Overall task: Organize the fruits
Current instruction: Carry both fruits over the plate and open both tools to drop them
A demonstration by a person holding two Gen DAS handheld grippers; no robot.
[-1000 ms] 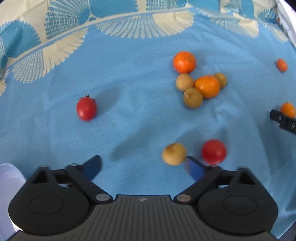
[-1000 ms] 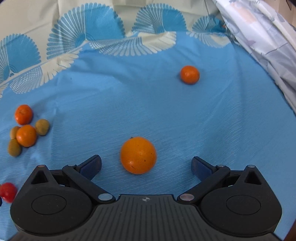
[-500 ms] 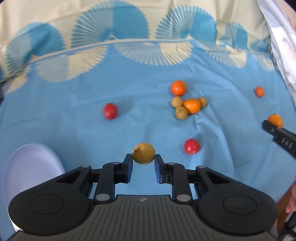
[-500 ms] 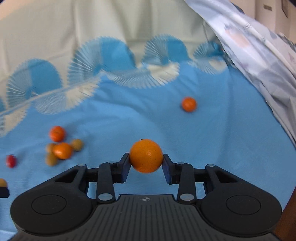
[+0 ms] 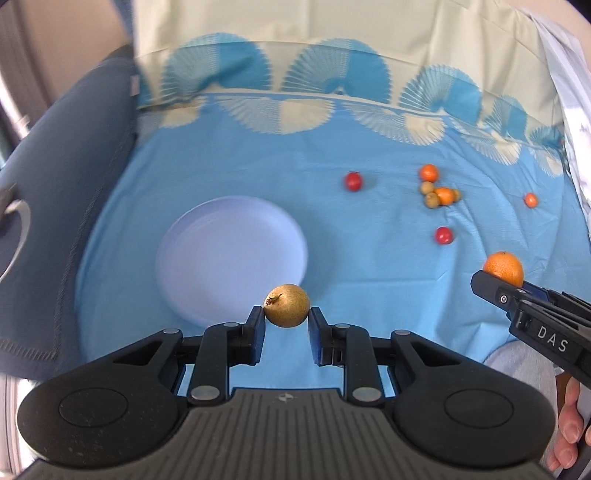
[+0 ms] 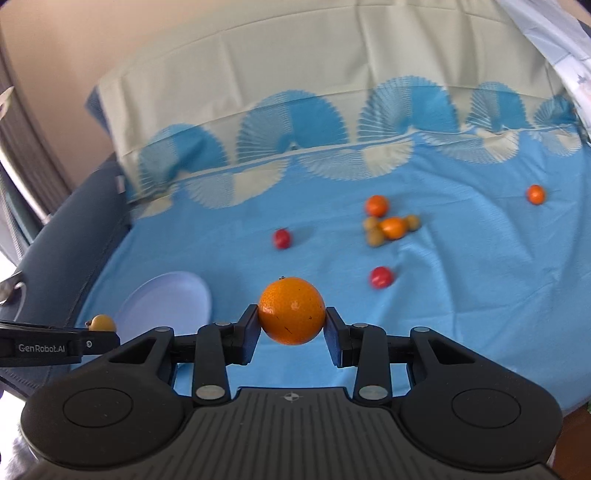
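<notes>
Blue cloth (image 5: 258, 166) with pale fan shapes along its far edge covers what looks like a bed, and a white patterned fabric (image 6: 554, 33) hangs at the far right corner. Near the cloth's left edge lies a pale lilac plate (image 5: 207, 258), bare on top.

Held above the cloth, the left gripper (image 5: 287, 320) has its fingers clenched on a small brown round fruit (image 5: 287, 305), which sits right at the fingertips, one blue pad pressing each side, stem end turned left. In the left wrist view it hangs over the plate's near rim.

The right gripper (image 6: 291, 325) grasps a large orange (image 6: 291, 311) the same way: the fruit is pinched between the two fingertips, most of it standing out beyond them, clear of the cloth. From the left wrist view the same orange (image 5: 504, 268) shows at the tip of the right gripper (image 5: 495, 286), with a person's fingers (image 5: 569, 435) on its handle.

Loose fruit lies toward the far right of the cloth: a cluster of two small oranges and three brown fruits (image 6: 388, 226) touching one another, a red fruit (image 6: 282, 238) left of it, another red fruit (image 6: 381, 277) nearer, and a lone small orange (image 6: 535, 194) close to the right edge.
</notes>
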